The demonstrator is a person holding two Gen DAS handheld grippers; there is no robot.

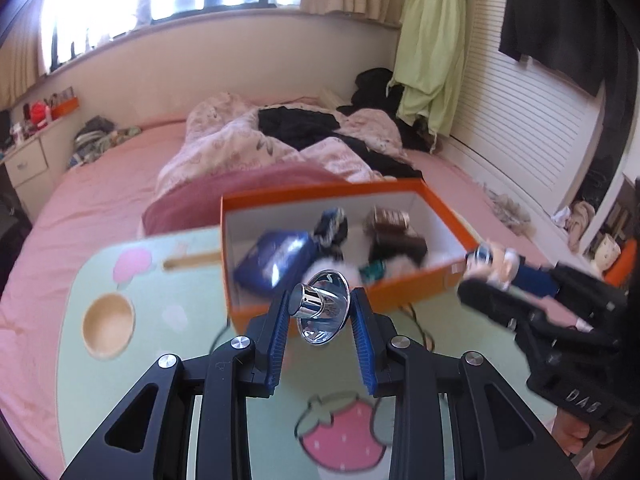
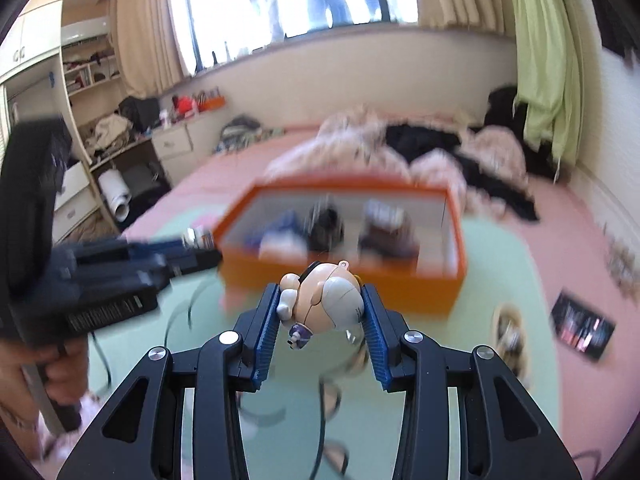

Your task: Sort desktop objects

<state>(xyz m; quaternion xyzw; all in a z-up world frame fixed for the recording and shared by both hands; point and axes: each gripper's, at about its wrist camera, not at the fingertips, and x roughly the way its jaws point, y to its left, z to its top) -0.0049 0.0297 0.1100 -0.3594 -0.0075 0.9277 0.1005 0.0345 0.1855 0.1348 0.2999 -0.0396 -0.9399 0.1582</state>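
Note:
My left gripper (image 1: 320, 312) is shut on a shiny chrome funnel-shaped piece (image 1: 322, 308), held above the green table in front of the orange box (image 1: 424, 280). The box holds a blue packet (image 1: 276, 258), a dark bundle (image 1: 330, 228) and a brown case (image 1: 394, 236). My right gripper (image 2: 322, 312) is shut on a small cream toy figurine (image 2: 324, 300), also held before the orange box (image 2: 340, 280). The right gripper shows in the left wrist view (image 1: 492, 276) beside the box's right corner. The left gripper shows in the right wrist view (image 2: 200, 246) at the box's left end.
The green table (image 1: 168, 344) has a round wooden cup recess (image 1: 108, 322) and a strawberry print (image 1: 342, 438). Black cables (image 2: 320, 412) lie on it. A dark card (image 2: 582, 326) lies on the pink bed (image 2: 572, 248). Crumpled bedding (image 1: 248, 140) lies beyond.

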